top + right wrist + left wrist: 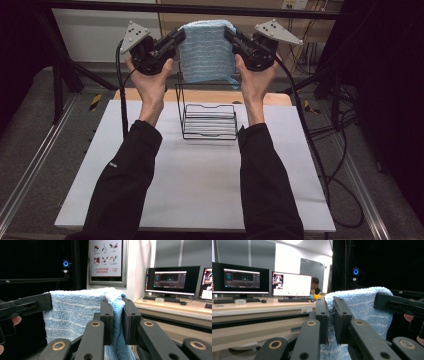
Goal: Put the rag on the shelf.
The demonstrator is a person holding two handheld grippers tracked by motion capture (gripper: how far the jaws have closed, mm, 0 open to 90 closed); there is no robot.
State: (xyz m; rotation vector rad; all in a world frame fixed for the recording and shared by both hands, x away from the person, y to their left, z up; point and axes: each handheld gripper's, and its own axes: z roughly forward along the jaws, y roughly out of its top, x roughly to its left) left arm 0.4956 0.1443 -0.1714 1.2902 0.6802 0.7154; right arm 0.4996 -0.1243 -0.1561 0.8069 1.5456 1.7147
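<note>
Jaws clamped on cloth at both ends: left gripper [176, 39] pinching the upper left corner of the light blue striped terry towel [207, 50], right gripper [229, 36] pinching the upper right corner. Seen close in the left gripper view, left gripper [331, 315] closed down to a narrow slit with fluffy towel [362, 312] edge squeezed through it; likewise in the right gripper view, right gripper [117, 317] shut tight on a bunched fold of towel [75, 312].

Held high and spread flat between the 2 grippers, well above the white rectangular worktop [200, 175], hanging freely with the lower edge loose and a small tail dangling at the lower right. Positioned beyond and above the black wire rack [209, 117], which stood bare at the far middle of the worktop, its tall back frame rising just under the towel's lower edge; contact between them could not be told.

Judged progress: pick-up and spreading done, grip secure on both corners. Left to do, most likely: lowering the towel and draping or laying it onto the rack, then letting go of both corners.
</note>
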